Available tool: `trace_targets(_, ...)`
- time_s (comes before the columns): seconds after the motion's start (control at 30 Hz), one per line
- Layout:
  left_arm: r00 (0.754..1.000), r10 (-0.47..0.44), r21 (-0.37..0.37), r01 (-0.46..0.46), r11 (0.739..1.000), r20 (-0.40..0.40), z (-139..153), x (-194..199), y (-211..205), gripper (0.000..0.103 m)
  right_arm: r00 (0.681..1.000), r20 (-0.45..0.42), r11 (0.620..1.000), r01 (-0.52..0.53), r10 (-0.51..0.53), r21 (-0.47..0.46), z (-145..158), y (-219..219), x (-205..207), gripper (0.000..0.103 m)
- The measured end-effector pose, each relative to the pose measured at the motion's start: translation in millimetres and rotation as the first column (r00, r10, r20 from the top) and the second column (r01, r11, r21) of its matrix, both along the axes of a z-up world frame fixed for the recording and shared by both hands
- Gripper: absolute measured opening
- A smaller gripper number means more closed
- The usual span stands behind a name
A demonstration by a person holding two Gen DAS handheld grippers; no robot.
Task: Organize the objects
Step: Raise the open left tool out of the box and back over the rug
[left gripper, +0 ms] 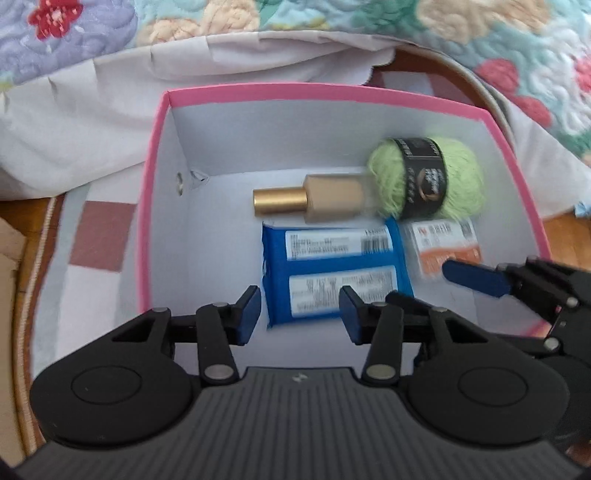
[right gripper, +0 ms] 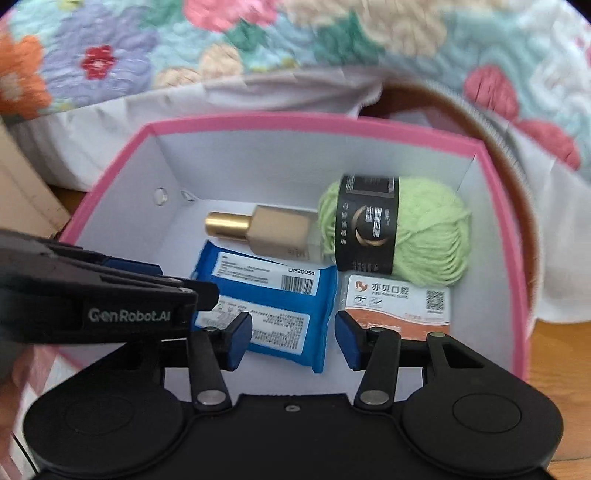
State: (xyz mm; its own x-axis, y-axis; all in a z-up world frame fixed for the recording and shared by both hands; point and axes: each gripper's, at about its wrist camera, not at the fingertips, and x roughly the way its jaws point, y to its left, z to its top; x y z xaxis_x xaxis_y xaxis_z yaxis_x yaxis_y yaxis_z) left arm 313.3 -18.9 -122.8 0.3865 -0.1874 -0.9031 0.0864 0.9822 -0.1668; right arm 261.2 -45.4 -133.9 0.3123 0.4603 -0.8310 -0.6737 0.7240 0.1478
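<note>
**Two empty grippers over a pink box holding four items**

Looking down from two wrist cameras into an open pink box with white inner walls, resting on a checked mat beside a floral quilt and a white sheet.

Inside the box, toward the right half:
- Green yarn ball with a black paper band, at the far right, touching the base of a beige bottle.
- Beige bottle lying on its side, gold cap pointing left.
- Blue packet with white printed labels, lying flat just in front of the bottle.
- White and orange card packet with a QR code, flat just to the right of the blue packet, partly under the yarn.

Left gripper tilted down over the near-left part of the box, jaws partly apart, nothing between the blue pads.

Right gripper tilted down over the near edge, jaws partly apart above the gap between blue packet and card packet, nothing held. Hard to tell whether any pad touches the packets below.
</note>
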Motion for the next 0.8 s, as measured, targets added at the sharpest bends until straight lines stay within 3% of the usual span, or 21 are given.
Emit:
trace_targets(0.1,1.0,-0.018,0.019,0.017,1.0,0.023,20,-14,2,0.045,1.0,-0.012,0.999,-0.017,0.018,0.033,18,-12,-10,0.056)
trace_targets(0.33,0.999,-0.026,-0.024,0.027,0.999,0.031,79,-51,21,0.052,0.998,-0.055,0.997,-0.039,0.042,0.061,72,-32,-34,0.057)
trace_targets(0.47,0.998,-0.058,-0.009,0.058,0.998,-0.001,104,-66,25,0.052,0.997,-0.014,0.996,-0.075,0.076,0.045,107,-42,-53,0.058)
trace_targets(0.8,0.998,-0.058,0.018,0.058,0.998,0.025,149,-118,37,0.054,0.987,0.055,0.984,-0.152,0.148,0.089,171,-65,-108,0.061)
